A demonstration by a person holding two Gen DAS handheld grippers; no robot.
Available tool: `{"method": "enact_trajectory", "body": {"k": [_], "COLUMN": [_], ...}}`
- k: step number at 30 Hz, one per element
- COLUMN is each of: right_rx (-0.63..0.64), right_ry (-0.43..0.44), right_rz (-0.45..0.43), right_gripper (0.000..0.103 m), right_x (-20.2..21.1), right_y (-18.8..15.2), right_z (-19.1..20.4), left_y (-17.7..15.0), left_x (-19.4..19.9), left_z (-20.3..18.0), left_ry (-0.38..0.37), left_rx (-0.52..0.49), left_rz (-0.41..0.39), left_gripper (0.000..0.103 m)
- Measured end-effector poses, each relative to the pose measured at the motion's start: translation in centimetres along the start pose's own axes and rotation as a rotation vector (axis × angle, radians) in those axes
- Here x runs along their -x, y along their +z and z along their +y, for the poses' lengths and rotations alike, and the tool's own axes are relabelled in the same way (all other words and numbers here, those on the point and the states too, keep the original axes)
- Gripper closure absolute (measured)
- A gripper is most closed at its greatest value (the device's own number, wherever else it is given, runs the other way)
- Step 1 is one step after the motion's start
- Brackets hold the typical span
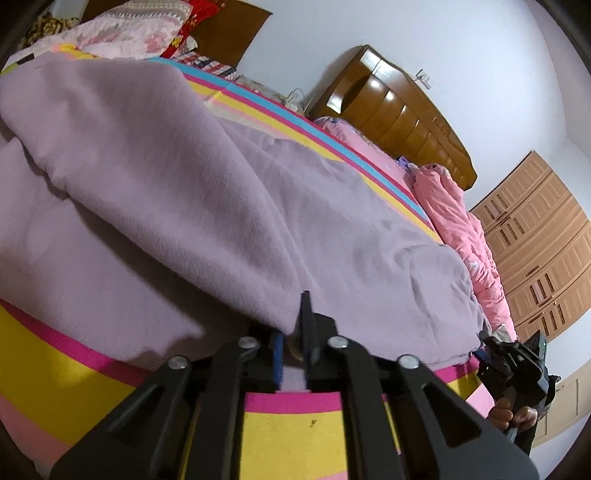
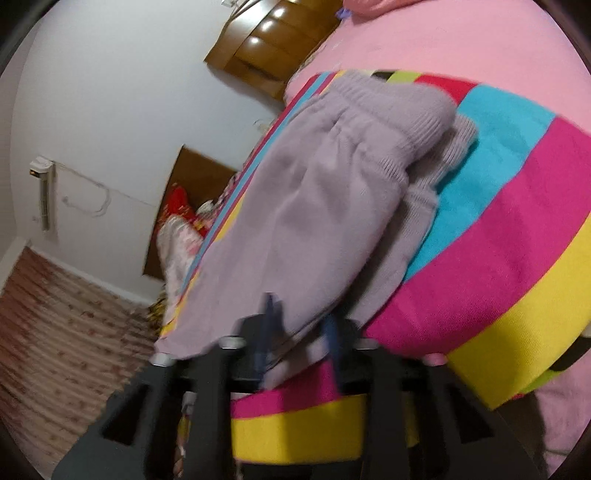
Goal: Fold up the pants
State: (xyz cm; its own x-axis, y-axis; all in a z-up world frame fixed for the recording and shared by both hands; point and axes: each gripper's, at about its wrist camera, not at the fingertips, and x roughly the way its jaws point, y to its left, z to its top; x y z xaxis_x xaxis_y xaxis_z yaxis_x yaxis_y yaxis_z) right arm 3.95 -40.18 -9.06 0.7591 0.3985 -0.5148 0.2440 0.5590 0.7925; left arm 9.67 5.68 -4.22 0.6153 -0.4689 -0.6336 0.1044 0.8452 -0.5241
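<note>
Lilac fleece pants (image 1: 207,206) lie on a striped blanket (image 1: 295,435) on a bed. My left gripper (image 1: 293,339) is shut on the near edge of the pants, fabric pinched between its fingers. In the right wrist view the pants (image 2: 306,206) run away from me, with the ribbed waistband and cuffs (image 2: 413,122) at the far end. My right gripper (image 2: 301,339) has pants fabric between its fingers, with the jaws narrowly apart on it; that view is blurred. The right gripper also shows in the left wrist view (image 1: 517,365), at the pants' right edge.
A wooden headboard (image 1: 399,110) and a pink quilt (image 1: 465,236) lie beyond the pants. A wardrobe (image 1: 543,243) stands at the right. Pillows and folded bedding (image 1: 140,33) are piled at the far left. Patterned floor (image 2: 66,325) lies beside the bed.
</note>
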Motion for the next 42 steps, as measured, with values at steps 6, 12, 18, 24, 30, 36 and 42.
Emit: {"method": "enact_trajectory", "body": {"k": [6, 12, 18, 24, 30, 36, 42], "right_rx": [0.014, 0.004, 0.043, 0.023, 0.012, 0.087, 0.377], "right_ry": [-0.008, -0.037, -0.086, -0.063, -0.076, -0.175, -0.123], "right_rz": [-0.024, -0.001, -0.012, -0.010, -0.042, -0.192, -0.055], "right_gripper": [0.093, 0.094, 0.094, 0.095, 0.081, 0.079, 0.043], "right_x": [1.5, 1.0, 1.2, 1.1, 2.3, 5.3, -0.3], "right_y": [-0.2, -0.5, -0.8, -0.6, 0.4, 0.3, -1.6], "right_z": [0.5, -0.3, 0.2, -0.3, -0.9, 1.2, 8.4], "left_y": [-0.6, -1.8, -1.5, -1.6, -1.4, -1.1, -1.0], "left_x": [3.9, 0.8, 1.1, 1.2, 0.9, 1.5, 1.2], "left_z": [-2.6, 0.0, -0.2, 0.2, 0.4, -0.3, -0.6], "left_ry": [0.008, 0.019, 0.023, 0.028, -0.015, -0.010, -0.017], "left_rx": [-0.055, 0.001, -0.004, 0.008, 0.035, 0.031, -0.006], "left_rz": [-0.060, 0.012, 0.010, 0.013, 0.010, -0.035, -0.042], "left_gripper": [0.098, 0.098, 0.095, 0.090, 0.075, 0.030, 0.023]}}
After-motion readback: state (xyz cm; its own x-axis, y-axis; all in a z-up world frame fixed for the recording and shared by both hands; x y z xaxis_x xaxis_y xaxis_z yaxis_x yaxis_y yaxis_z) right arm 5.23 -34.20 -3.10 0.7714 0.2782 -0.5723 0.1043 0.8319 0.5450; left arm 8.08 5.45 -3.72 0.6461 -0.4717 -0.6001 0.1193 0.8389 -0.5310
